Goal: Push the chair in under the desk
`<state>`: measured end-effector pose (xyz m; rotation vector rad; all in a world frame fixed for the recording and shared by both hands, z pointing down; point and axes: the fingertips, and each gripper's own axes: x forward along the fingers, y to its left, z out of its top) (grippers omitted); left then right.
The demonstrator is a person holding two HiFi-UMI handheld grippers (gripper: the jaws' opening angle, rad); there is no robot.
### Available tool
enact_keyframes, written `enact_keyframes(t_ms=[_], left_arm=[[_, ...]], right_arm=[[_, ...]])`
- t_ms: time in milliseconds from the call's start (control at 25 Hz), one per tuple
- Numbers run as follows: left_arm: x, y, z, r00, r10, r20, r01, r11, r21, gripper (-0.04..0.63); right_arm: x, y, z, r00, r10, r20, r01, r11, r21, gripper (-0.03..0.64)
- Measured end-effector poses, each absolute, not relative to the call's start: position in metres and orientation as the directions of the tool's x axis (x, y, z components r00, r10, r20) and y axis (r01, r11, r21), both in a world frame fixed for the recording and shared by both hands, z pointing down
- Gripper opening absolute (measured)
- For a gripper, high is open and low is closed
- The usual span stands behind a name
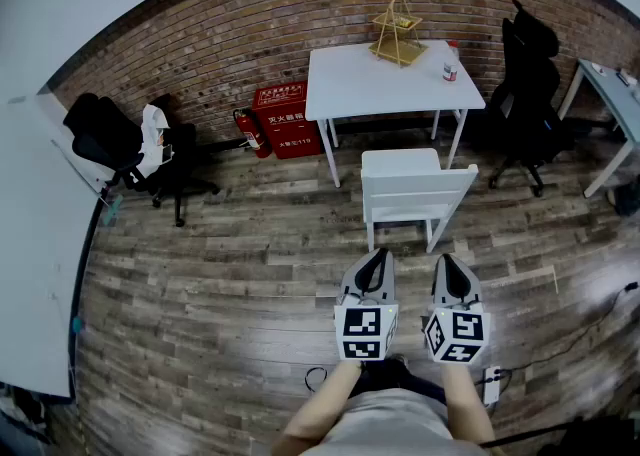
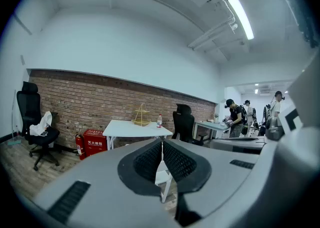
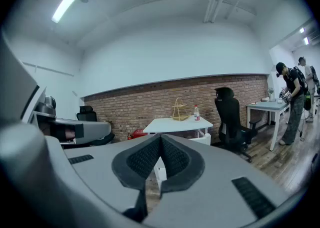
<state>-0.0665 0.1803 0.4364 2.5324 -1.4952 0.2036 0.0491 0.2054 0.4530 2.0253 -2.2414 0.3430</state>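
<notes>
Now; left hand-held gripper (image 1: 377, 254) pressed together; right hand-held gripper (image 1: 447, 258) likewise; side by side, short of chair (image 1: 418, 185).

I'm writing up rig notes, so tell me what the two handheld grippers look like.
Both the left gripper and right gripper have light grey tapered bodies with black, mesh-textured pads. Each carries a cube with black-and-white square markers at the back.

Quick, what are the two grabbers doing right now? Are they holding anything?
Left gripper: closed, holding nothing.
Right gripper: closed, holding nothing.
</notes>
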Motion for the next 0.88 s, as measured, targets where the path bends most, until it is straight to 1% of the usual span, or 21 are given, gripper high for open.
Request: enact_keyframes(t_ms=[480, 880], left_arm=[[-0.050, 0.182, 0.441, 0.484, -0.850, 0.207, -0.875, -0.476, 0.092, 0.021], [-0.034, 0.175, 0.449, 0.479, -0.849, 0.225, -0.877, -0.471, 0.091, 0.021]], right_arm=[[0.059, 0.207, 0.454, -0.123, -0.967, 0.224, -0.990, 0.103, -0.099, 0.015], [0.075, 0.202, 0.460, -0.134, -0.964, 0.231, -0.988, 0.111, -0.109, 0.015]])
